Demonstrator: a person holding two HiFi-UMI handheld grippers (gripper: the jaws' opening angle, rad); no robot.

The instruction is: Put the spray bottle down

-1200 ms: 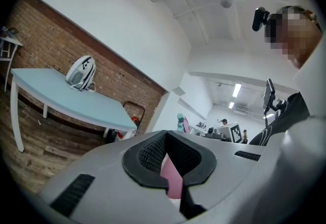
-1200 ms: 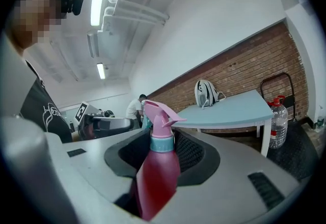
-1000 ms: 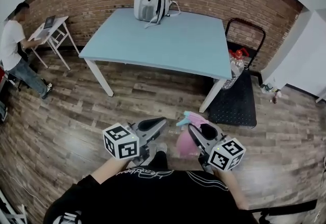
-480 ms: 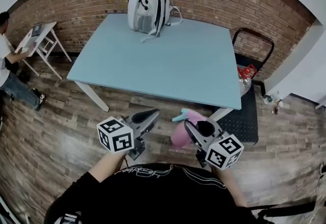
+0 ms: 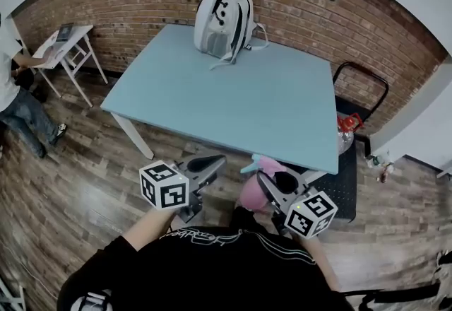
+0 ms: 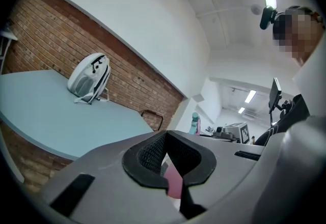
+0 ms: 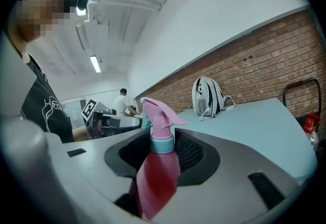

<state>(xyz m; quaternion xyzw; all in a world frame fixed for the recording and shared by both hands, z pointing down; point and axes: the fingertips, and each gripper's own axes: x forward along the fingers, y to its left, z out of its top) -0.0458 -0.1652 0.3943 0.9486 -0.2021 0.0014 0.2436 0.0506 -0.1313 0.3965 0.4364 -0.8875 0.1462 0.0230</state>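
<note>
My right gripper (image 5: 272, 186) is shut on a pink spray bottle (image 5: 251, 193) with a pale blue collar and a pink trigger head. I hold it upright in the air, just short of the near edge of the light blue table (image 5: 233, 97). In the right gripper view the bottle (image 7: 158, 177) stands between the dark pads, its nozzle pointing right. My left gripper (image 5: 206, 165) hangs beside it on the left, shut with nothing in it. In the left gripper view that gripper (image 6: 165, 154) shows a sliver of pink from the bottle beyond.
A white-grey backpack (image 5: 224, 20) stands at the table's far edge against the brick wall. A black cart (image 5: 346, 175) with a red-capped water jug (image 5: 344, 129) sits right of the table. A person (image 5: 14, 90) stands at a small white desk (image 5: 67, 41) far left.
Both grippers and the held bottle have come closer to the table's near edge, and the table now fills more of the head view. The right gripper's grip on the bottle is unchanged.
</note>
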